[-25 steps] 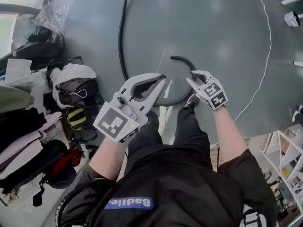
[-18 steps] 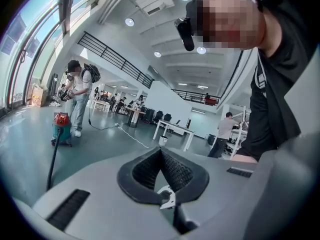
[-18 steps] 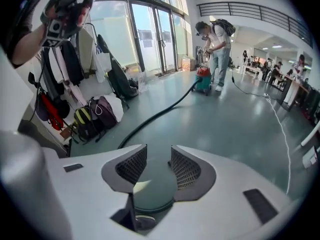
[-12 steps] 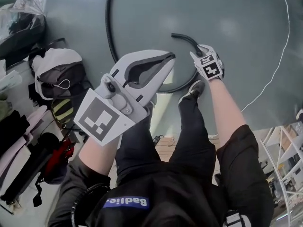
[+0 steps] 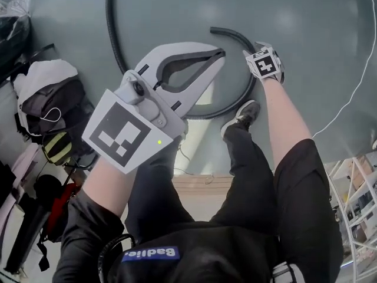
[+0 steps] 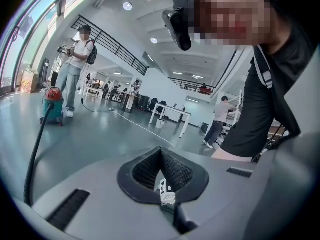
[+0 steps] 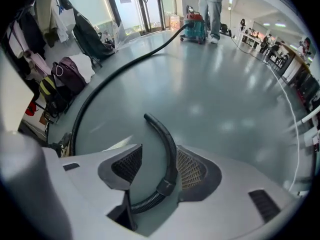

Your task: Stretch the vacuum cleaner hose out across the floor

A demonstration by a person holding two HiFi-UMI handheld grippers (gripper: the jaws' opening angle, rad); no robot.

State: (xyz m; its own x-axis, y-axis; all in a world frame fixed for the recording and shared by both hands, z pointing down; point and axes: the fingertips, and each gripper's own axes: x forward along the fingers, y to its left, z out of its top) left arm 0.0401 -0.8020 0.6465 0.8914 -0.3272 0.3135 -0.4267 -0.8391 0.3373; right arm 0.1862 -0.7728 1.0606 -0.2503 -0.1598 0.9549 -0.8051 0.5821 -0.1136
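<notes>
The black ribbed vacuum hose curves across the grey floor and loops back to its smooth end tube. In the right gripper view the hose runs back to a red vacuum cleaner. My right gripper is held low over the end tube. Its jaws are opening, and the tube lies between them close to the right pad. My left gripper is raised towards my head, shut on nothing. In its own view the left gripper has its pads meeting.
Bags and clothes are piled along the left wall. A thin white cable crosses the floor at the right, near a white rack. My shoe stands inside the hose loop. A person stands by the vacuum cleaner.
My left gripper has risen closer to the head camera. My right arm has reached further out and lower over the hose's end tube.
</notes>
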